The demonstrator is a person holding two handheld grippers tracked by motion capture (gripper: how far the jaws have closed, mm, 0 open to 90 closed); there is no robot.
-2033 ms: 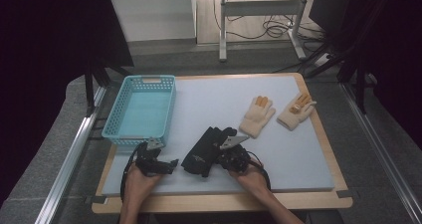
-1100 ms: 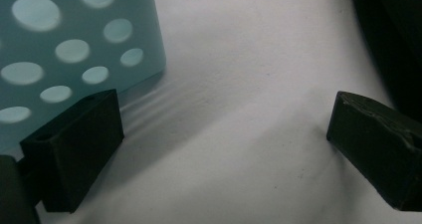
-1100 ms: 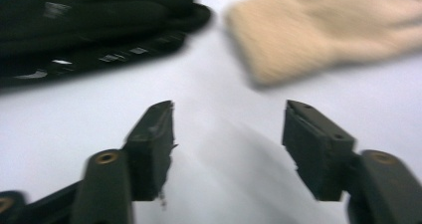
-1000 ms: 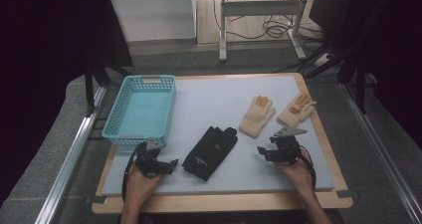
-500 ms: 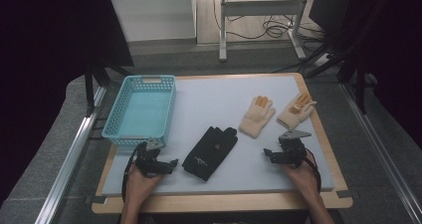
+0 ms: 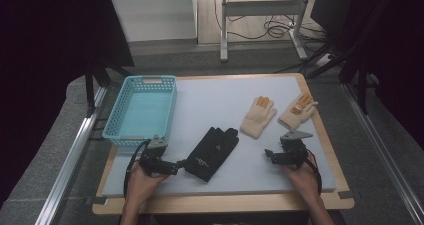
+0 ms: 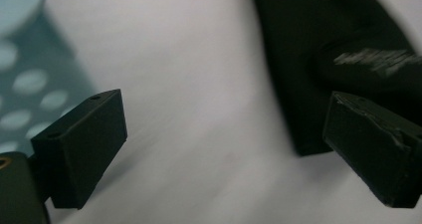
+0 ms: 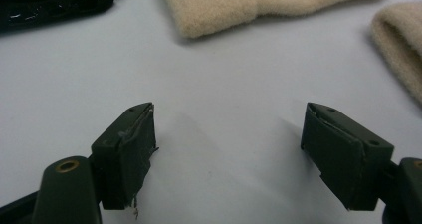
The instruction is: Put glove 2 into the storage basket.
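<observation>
Two grippers are resting low on the pale grey table mat (image 6: 220,100): the left gripper (image 6: 181,163), jaws spread, is nosing the cuff of the flat black fabric glove (image 6: 212,152); the right gripper (image 6: 270,155), jaws just opened wide on nothing, is sitting near the cream knitted glove (image 6: 258,117).

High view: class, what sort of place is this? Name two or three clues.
Probably a lab or recording workstation, not a home. A padded table sits inside a metal frame, cables trail on the bare floor behind, and a tidy sorting set-up of gloves and a blue basket is laid out.
</observation>
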